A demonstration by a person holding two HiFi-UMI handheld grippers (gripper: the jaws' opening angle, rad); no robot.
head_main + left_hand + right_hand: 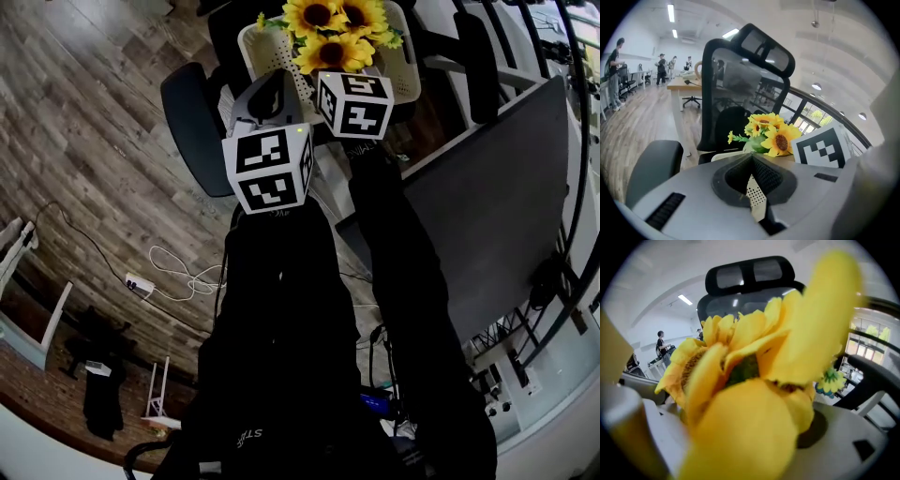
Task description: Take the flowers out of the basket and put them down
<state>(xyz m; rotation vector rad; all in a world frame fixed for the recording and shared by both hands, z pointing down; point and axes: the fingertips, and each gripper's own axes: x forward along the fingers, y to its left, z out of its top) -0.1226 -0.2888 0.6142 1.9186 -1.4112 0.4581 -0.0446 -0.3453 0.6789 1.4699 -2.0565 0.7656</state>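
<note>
The flowers (333, 33), a bunch of sunflowers, are still in the white basket (251, 45), which seems to rest on the seat of a black office chair (740, 84). The dark counter (487, 216) lies near the basket's right side, probably where they will be put down. Both arms reach toward the basket's near rim.

The left tool (752, 187) is at the basket's near left edge. Its jaws are pressed almost together on a thin, perforated white strip (most likely the basket's wall). I take this as a steadying hold, so the basket stays put while the bunch comes up.

The right tool (750, 427) is pushed in among the blooms just above the basket's rim. Its jaws stand spread, with a large yellow head between them and petals brushing them. No firm pinch on a stem shows, so the lift appears not yet begun.
</note>
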